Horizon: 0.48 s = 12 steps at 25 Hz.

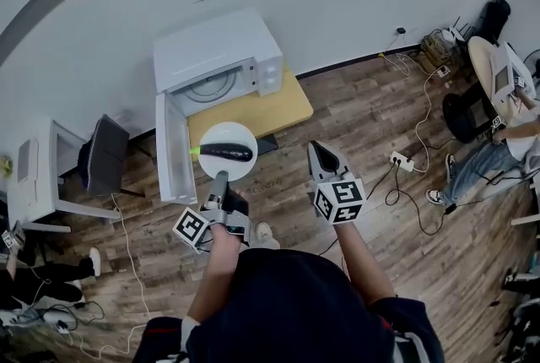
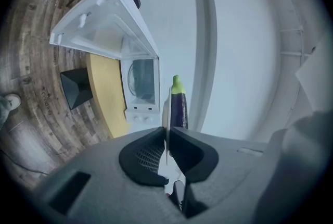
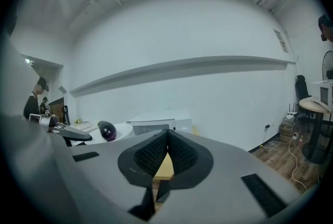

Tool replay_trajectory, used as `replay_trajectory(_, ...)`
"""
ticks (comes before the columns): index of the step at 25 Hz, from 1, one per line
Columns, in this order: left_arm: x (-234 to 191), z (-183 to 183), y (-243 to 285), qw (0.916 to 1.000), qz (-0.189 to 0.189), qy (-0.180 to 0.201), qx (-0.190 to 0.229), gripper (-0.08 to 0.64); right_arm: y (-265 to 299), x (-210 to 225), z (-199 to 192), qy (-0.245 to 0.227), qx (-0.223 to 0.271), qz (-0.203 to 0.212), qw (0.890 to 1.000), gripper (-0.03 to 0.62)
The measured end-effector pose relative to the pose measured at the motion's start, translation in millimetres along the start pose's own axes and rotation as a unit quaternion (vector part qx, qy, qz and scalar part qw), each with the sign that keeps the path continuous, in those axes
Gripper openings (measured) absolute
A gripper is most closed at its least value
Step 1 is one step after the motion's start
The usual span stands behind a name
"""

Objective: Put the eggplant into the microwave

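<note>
The eggplant (image 1: 226,153) lies on a plate (image 1: 228,133), mid-frame, below the open microwave (image 1: 215,57).
The left gripper (image 1: 221,177) pinches the plate's rim in its fingers; the right gripper (image 1: 314,147) keeps its fingers pressed together.

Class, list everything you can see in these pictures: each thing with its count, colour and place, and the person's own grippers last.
microwave: one, white, door open, on the table by the wall
table: one, yellow top, under the microwave
plate: one, white, held up in front of the open microwave
eggplant: one, dark purple with a green stem, lying on the plate
chair: one, black, left of the microwave
power strip: one, white, on the wooden floor at the right
left gripper: one, grey, shut on the plate's rim
right gripper: one, grey, shut, empty, right of the plate
</note>
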<state>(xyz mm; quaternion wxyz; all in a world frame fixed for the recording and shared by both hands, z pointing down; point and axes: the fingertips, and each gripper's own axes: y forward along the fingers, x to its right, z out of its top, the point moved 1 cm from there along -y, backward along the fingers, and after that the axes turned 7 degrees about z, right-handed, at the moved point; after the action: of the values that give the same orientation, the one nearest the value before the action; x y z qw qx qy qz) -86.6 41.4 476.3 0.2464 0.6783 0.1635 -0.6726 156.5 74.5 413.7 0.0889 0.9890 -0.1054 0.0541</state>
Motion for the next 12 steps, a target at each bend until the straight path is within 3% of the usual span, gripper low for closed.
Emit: replay_trajectory(12,-3.3,60.1,69.2,0.9997,0.01,-0.005,-0.024,0.028,105.2,-9.6,9.6,-0.018,-0.008,0.008,1.0,0.011)
